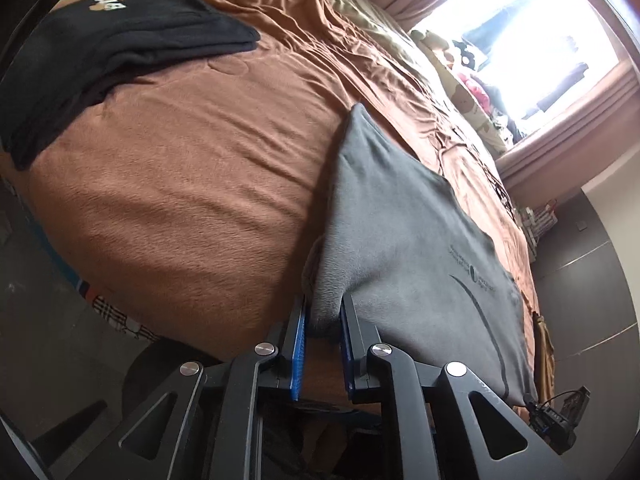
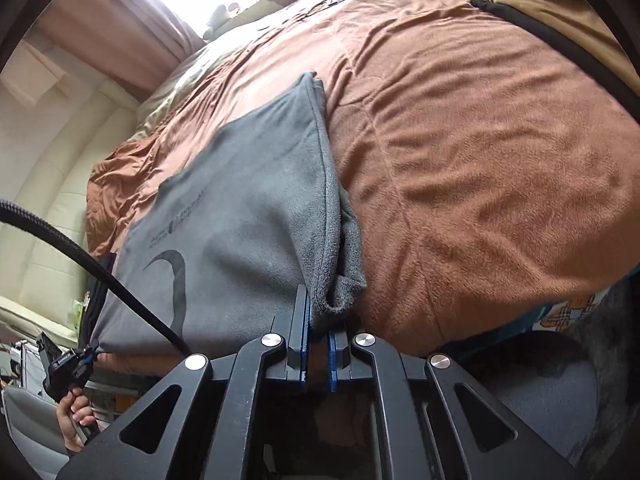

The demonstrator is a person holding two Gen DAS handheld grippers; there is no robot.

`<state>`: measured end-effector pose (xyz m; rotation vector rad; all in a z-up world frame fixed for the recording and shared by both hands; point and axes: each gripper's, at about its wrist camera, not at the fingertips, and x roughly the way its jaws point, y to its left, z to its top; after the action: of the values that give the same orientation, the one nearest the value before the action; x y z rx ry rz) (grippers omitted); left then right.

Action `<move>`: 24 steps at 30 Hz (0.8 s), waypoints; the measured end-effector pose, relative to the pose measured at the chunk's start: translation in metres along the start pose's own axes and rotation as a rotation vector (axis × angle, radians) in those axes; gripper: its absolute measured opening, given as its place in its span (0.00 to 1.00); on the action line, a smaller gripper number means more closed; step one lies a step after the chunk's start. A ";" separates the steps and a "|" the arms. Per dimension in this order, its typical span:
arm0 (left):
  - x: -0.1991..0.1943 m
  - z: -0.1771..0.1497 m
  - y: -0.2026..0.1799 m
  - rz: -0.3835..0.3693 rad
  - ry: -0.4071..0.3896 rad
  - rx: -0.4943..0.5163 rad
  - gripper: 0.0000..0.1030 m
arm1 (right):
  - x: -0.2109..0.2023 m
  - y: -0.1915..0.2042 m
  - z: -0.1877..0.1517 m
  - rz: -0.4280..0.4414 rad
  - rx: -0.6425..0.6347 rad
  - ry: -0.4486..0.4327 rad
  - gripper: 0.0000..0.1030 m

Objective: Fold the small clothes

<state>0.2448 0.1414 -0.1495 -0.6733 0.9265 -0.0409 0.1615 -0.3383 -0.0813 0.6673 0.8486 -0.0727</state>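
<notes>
A grey garment (image 1: 404, 240) is held taut at the near edge of the bed (image 1: 180, 184), one corner in each tool. The jaws of the left gripper (image 1: 323, 322) are nearly closed on bunched cloth; those of the right gripper (image 2: 319, 330) likewise (pinching a hem). A fold is judged in progress; next, both corners should be carried far together. A black garment (image 1: 104, 40) lies far left. Curtains (image 2: 132, 20) frame a bright window.

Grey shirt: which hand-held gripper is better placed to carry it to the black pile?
Left, probably. Left hand-held gripper and right hand-held gripper both clamp the grey shirt, but the black pile lies on the left's side, across the brown blanket.
</notes>
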 end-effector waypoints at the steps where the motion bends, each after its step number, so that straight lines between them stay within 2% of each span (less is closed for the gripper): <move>1: -0.002 -0.002 0.003 -0.001 -0.004 0.000 0.25 | -0.003 0.002 0.001 -0.030 -0.011 -0.004 0.17; 2: -0.004 -0.003 0.005 0.004 -0.012 -0.001 0.31 | -0.007 0.004 0.003 -0.069 -0.025 -0.019 0.26; 3: -0.006 -0.005 0.007 0.010 -0.020 -0.002 0.44 | -0.012 0.007 0.006 -0.093 -0.039 -0.042 0.30; 4: -0.008 -0.007 0.008 0.004 -0.026 -0.002 0.52 | -0.017 0.010 0.009 -0.099 -0.048 -0.056 0.36; 5: -0.009 -0.009 0.010 -0.011 -0.029 -0.005 0.54 | -0.020 0.013 0.010 -0.098 -0.054 -0.065 0.38; 12: 0.005 -0.019 0.021 -0.083 0.022 -0.090 0.54 | -0.021 0.055 0.012 -0.006 -0.153 -0.064 0.38; 17: 0.009 -0.024 0.030 -0.134 0.018 -0.142 0.54 | 0.001 0.084 0.008 0.031 -0.227 -0.023 0.38; 24: 0.018 -0.019 0.023 -0.188 0.020 -0.153 0.54 | 0.041 0.130 0.006 0.053 -0.326 0.030 0.38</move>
<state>0.2359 0.1442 -0.1824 -0.9024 0.8888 -0.1445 0.2341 -0.2303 -0.0404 0.3849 0.8474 0.1217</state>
